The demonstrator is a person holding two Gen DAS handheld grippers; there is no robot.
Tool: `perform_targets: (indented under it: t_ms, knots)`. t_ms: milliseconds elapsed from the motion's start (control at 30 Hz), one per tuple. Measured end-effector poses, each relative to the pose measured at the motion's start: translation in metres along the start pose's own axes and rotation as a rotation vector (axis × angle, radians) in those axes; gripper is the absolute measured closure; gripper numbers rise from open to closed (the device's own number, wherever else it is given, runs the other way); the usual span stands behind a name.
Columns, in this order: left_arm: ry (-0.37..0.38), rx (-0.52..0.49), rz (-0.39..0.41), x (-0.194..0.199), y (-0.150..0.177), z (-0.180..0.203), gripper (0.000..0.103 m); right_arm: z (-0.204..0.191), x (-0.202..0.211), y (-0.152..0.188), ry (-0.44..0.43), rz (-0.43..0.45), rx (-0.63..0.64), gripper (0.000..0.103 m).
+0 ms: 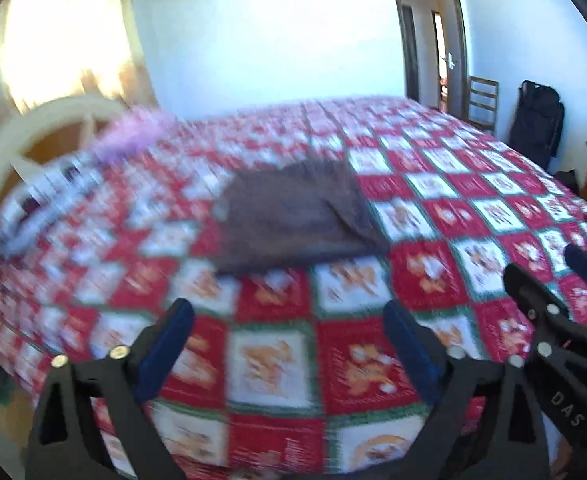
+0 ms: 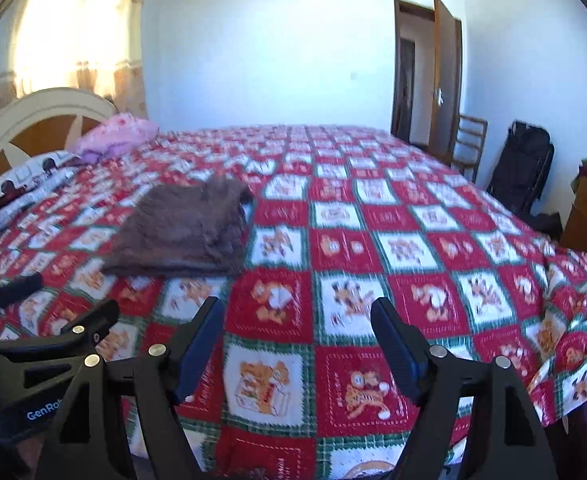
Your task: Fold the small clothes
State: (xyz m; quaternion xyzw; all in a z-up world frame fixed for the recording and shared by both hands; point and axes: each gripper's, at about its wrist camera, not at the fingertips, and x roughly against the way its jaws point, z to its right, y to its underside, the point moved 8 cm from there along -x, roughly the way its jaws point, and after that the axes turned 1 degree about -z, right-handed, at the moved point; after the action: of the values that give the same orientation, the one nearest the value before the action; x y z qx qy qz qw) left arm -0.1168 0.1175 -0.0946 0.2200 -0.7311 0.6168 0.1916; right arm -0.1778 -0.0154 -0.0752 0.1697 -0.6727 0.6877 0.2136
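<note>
Though blur smears it, brown garment [image 1: 297, 216] seemingly folded (edges unclear), left tool [image 1: 289, 344] wide, right tool [image 2: 297, 340] wide, both empty.

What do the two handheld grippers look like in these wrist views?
Both match: the left gripper and right gripper have black plastic triangular finger frames with cut-out windows, round silver bolts at the joints and dark blue pads on the inner faces. White lettering shows on the bodies: "DAS" on the right gripper, "GenRo" on the left one. No cables, sleeves or hands are visible.
</note>
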Motion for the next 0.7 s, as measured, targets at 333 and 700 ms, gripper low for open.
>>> perform_targets:
  t_ms: [333, 700]
  knots:
    - [-0.03, 0.035, 0.111, 0.038, -0.036, -0.039, 0.0, -0.016, 0.065, -0.072, -0.094, 0.203, -0.052, 0.016]
    - [-0.055, 0.282, 0.159, 0.046, -0.116, -0.174, 0.0, -0.058, 0.105, -0.166, -0.25, 0.351, -0.052, 0.014]
